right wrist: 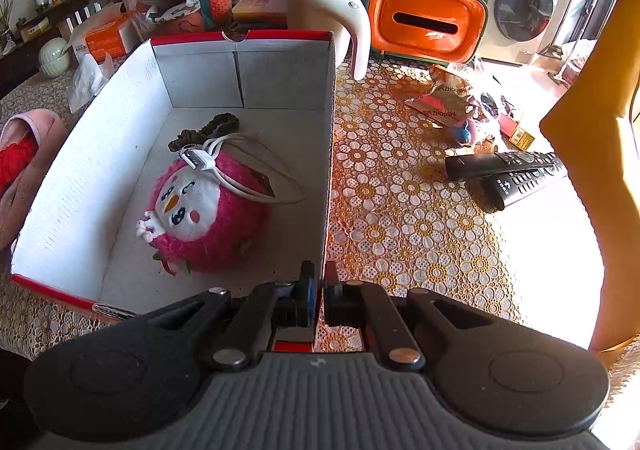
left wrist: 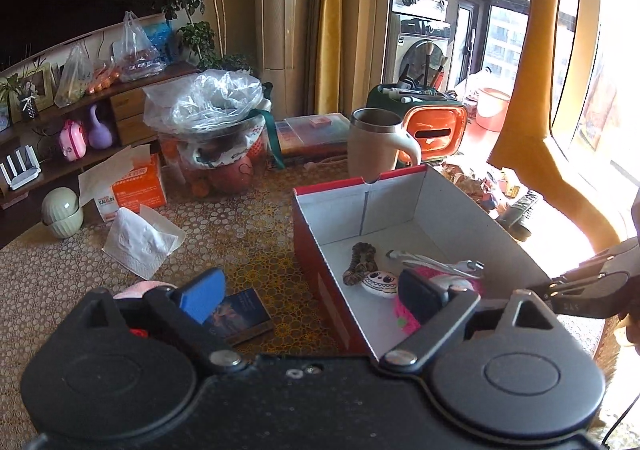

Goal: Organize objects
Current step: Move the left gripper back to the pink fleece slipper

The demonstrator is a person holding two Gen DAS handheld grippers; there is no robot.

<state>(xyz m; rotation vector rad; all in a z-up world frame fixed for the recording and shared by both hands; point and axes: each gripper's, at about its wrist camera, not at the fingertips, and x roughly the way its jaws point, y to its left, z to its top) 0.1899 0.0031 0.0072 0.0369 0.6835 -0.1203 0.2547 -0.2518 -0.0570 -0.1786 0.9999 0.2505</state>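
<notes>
A: While the right gripper pinches the right wall of the shoebox near its front corner, jaws nearly closed with only cardboard between them, what is the left one doing?

B: The left gripper stands wide and holds nothing. It hangs over the box's left wall, one finger outside it, the other above the inside.

A: And what is already in the box?

B: A pink plush toy in the middle of the floor, a white cable draped over it, and a dark hair tie behind, toward the far wall. From the left wrist view a small white charm with big eyes also shows on the box floor.

A: So what looks due next?

B: Probably the small dark book. It lies flat on the tabletop just outside the box's left wall, right under the left gripper's outer finger. Its long side seems to run slantwise, toward the box wall.

A: Which hand is nearer?

B: The left, clearly. The right is busy steadying the box on the opposite side. A pink slipper also sits by the tabletop's left edge, again on the left hand's side.

A: Any catch?

B: The book lies low and flat, so the jaws would likely need to turn across its short width.
</notes>
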